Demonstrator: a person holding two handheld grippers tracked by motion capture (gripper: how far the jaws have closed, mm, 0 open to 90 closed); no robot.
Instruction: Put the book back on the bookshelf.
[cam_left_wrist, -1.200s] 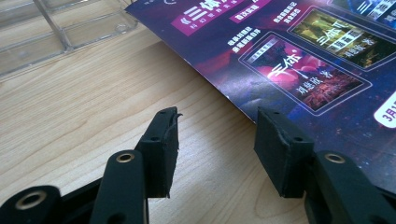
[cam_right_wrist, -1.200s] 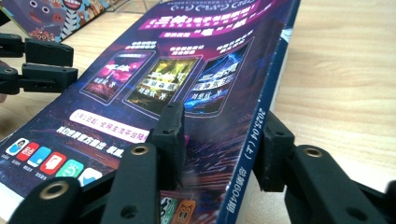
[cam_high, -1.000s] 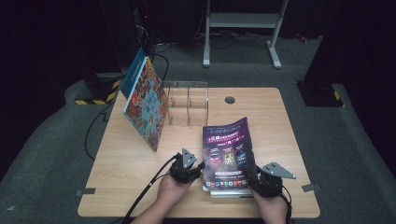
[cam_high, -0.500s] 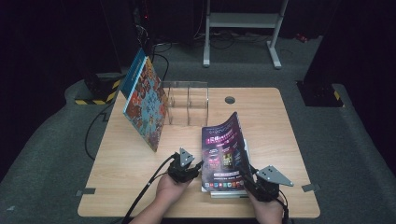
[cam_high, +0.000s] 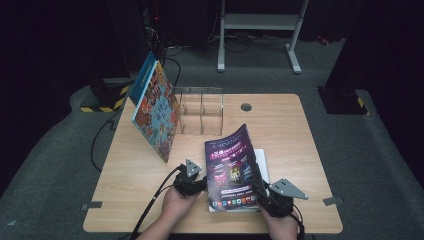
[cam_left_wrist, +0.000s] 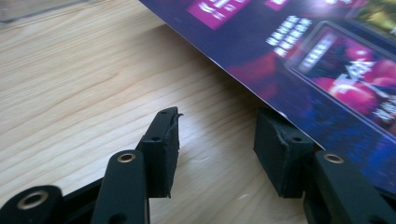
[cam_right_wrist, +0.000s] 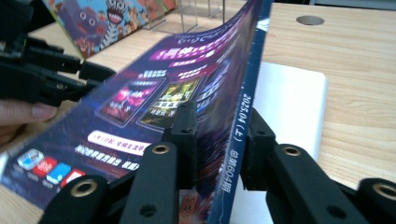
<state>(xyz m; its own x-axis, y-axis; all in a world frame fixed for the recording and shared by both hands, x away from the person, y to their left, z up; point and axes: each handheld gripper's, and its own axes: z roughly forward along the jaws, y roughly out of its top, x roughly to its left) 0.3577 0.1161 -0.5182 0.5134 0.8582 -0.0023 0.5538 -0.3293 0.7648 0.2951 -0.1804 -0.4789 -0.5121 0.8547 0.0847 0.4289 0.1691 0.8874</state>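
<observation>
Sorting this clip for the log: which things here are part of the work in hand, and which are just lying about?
In the job:
- purple magazine, spine edge lifted
- right tool, clamped on that spine
- left tool, open at its other edge
- white book underneath

Lying about:
- colourful picture book, leaning
- clear acrylic stand

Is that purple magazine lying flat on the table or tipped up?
Tipped up. The magazine has its spine edge raised off the white book below, gripped by the right gripper.

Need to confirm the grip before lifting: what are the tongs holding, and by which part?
The right tongs clamp the purple magazine by its spine edge near the bottom. The left tongs stand open at its other edge, holding nothing.
</observation>
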